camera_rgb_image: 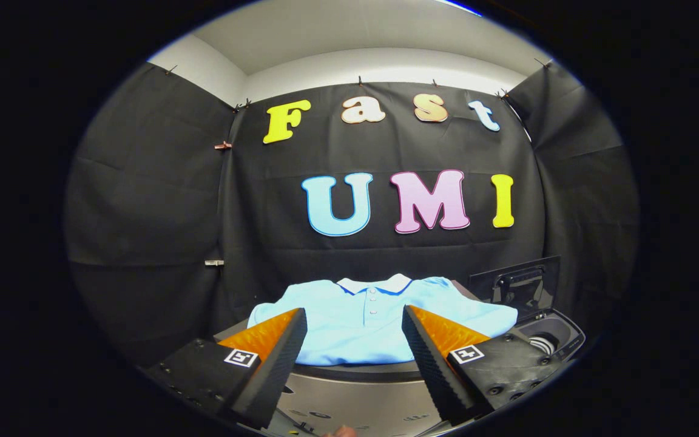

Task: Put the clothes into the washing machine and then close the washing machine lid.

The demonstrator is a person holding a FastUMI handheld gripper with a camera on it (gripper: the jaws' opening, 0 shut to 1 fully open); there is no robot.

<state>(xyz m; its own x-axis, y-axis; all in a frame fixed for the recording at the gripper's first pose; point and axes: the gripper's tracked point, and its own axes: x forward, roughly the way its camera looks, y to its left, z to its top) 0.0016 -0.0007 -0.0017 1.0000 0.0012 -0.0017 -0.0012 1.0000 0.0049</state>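
Tool (354, 340) fingers stand wide apart and hold nothing. At twelve o'clock, just beyond the tips, a light blue polo shirt (361, 318) lies flat on the tabletop (355, 397). At two o'clock, the washing machine (553, 337) sits with its lid (516, 282) raised. A pinch on flat cloth may catch only one layer, so the trailing shirt could snag the machine's rim.

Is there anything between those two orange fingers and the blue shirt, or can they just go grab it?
Nothing visible blocks the way. The gripper is open, its fingers apart, and the light blue polo shirt lies flat just ahead of them. The washing machine sits beside the shirt with its lid raised, so that path looks free too.
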